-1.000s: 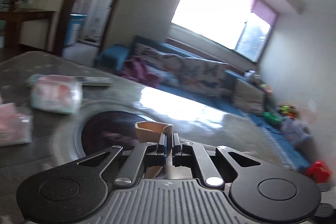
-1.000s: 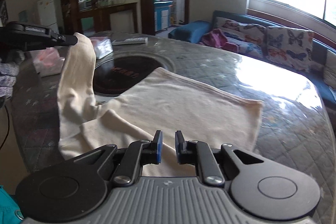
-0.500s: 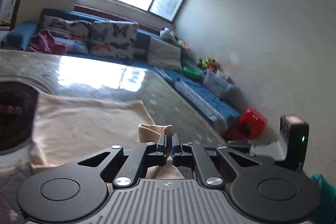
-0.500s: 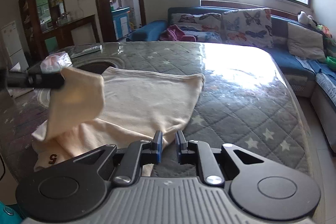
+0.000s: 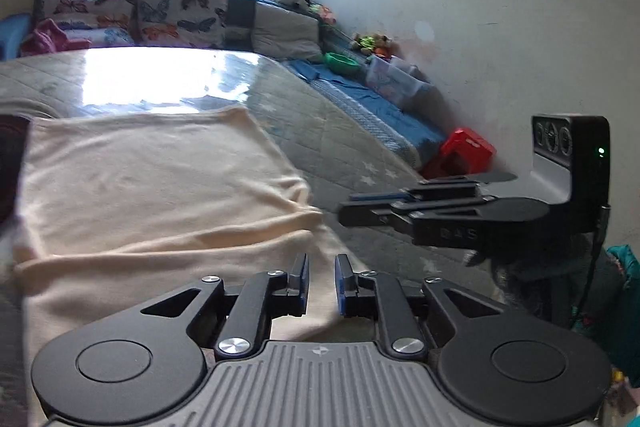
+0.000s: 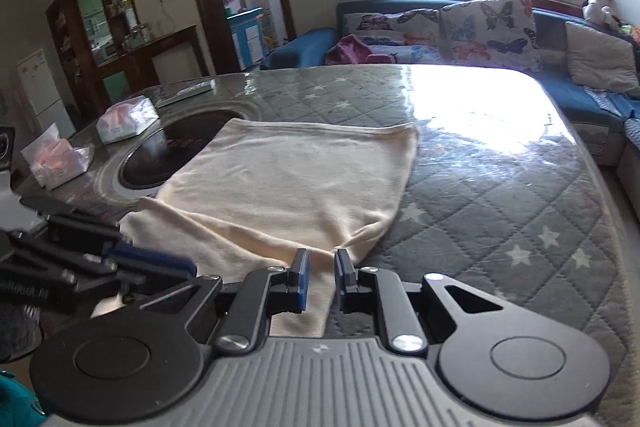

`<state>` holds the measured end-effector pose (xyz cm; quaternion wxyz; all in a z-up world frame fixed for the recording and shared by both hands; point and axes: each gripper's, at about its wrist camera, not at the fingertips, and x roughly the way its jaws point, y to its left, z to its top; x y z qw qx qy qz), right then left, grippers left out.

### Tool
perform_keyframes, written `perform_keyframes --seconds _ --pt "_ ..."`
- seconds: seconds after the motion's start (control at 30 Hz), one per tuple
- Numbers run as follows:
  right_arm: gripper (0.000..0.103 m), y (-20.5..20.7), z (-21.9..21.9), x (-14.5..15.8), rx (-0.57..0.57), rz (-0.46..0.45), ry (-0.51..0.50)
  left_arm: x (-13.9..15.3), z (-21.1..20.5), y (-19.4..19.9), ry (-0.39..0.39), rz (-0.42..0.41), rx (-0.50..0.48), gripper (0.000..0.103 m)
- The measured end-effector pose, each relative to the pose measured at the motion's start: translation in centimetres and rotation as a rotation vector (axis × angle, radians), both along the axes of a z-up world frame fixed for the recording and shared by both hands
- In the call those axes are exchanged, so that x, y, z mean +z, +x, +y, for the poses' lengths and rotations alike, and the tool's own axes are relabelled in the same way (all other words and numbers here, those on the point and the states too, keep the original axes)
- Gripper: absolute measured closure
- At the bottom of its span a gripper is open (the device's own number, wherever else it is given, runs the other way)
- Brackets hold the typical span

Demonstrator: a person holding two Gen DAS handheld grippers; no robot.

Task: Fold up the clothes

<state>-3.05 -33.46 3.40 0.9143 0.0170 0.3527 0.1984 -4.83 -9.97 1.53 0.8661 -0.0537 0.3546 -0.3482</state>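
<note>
Both my left gripper [image 5: 319,279] and right gripper [image 6: 319,277] hang spread and empty over the cream garment [image 6: 288,183] at the table's [image 6: 500,211] near edge, so its loose flap could slide off.

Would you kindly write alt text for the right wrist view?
A cream garment lies partly folded on a grey quilted table, with the open right gripper hovering at its near edge. The left gripper reaches in from the left; a butterfly-print sofa sits beyond.
</note>
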Motion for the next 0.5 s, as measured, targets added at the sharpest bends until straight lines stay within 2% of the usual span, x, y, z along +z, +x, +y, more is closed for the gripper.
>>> perform_keyframes --seconds 0.07,0.23,0.33,0.43,0.5 --pt "0.083 0.2 0.8 -0.4 0.024 0.015 0.003 0.2 1.7 0.4 0.030 -0.011 0.050 0.088" --pt "0.081 0.7 2.5 -2.0 0.057 0.057 -0.007 -0.6 5.3 0.9 0.113 -0.025 0.155 0.088" --pt "0.081 0.8 3.1 -2.5 0.072 0.070 -0.018 -1.1 6.9 1.0 0.127 -0.011 0.191 0.088" --pt "0.093 0.8 3.5 -1.8 0.077 0.042 -0.042 -1.6 7.7 1.4 0.130 0.003 0.218 0.088" --pt "0.095 0.7 3.6 -1.2 0.074 0.013 -0.057 -1.7 8.1 1.6 0.123 0.010 0.224 0.087"
